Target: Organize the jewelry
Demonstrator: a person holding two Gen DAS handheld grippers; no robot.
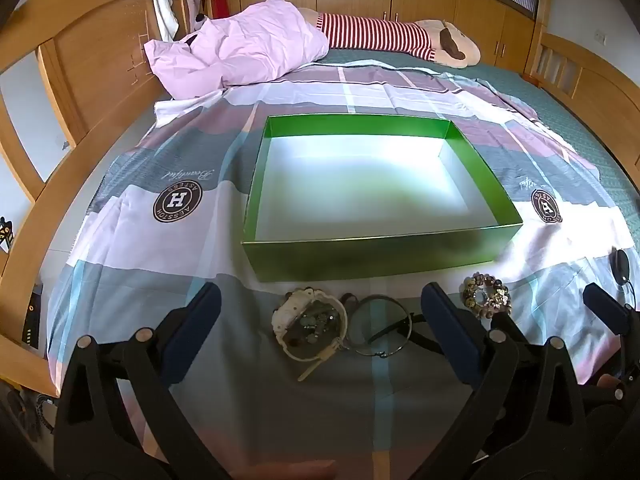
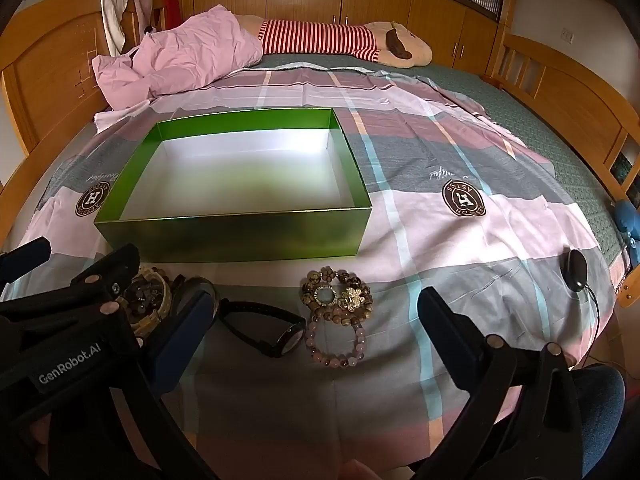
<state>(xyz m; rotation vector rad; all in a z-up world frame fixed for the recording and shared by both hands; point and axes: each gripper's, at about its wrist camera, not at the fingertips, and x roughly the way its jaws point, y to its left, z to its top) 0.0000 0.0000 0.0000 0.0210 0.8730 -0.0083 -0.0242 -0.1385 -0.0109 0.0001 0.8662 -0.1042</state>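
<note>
An open green box (image 1: 376,258) (image 2: 236,236) with a white inside stands empty on the bedspread. In front of it lies the jewelry. A cream watch (image 1: 310,326) (image 2: 150,300) with beads on it lies beside a thin metal bangle (image 1: 380,330). A black watch (image 2: 264,328), a brown bead bracelet with a gold flower brooch (image 2: 336,292) (image 1: 486,296) and a pink bead bracelet (image 2: 338,344) lie to the right. My left gripper (image 1: 320,320) is open around the cream watch and bangle. My right gripper (image 2: 316,320) is open around the black watch and bracelets.
A checked bedspread (image 1: 120,240) covers the bed. A pink quilt (image 1: 240,48) and a striped plush toy (image 1: 400,36) lie at the far end. A black oval device on a cord (image 2: 576,270) lies at the right. Wooden bed frames (image 1: 80,80) stand at both sides.
</note>
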